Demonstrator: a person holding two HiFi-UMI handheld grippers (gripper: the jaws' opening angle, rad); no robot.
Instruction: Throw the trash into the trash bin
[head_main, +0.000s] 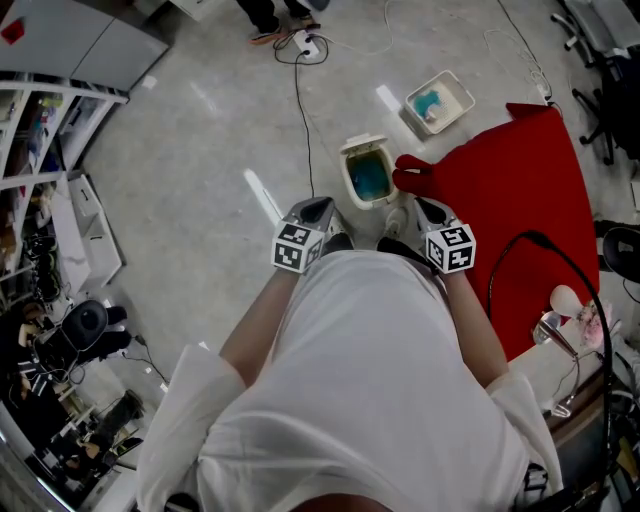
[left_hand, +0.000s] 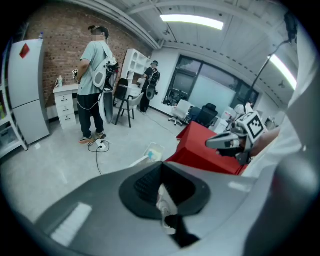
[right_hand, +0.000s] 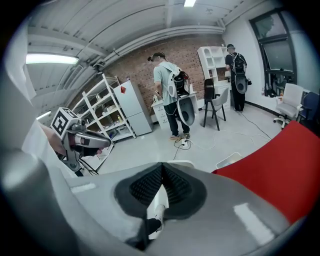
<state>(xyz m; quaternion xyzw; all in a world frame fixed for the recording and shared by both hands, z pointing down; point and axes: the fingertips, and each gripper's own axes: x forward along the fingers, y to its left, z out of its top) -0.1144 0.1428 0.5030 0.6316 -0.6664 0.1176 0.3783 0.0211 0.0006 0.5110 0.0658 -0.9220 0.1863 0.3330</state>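
Head view: we hold the left gripper (head_main: 318, 208) and the right gripper (head_main: 432, 210) low before the chest, both empty. The trash bin (head_main: 368, 172) stands upright on the floor (head_main: 200, 150) with its lid open. Its long axis runs away from us. It sits just ahead of the two grippers and between them.

Left gripper view: the jaws are pressed together on nothing.

Right gripper view: the jaws are pressed together, with nothing pinched.
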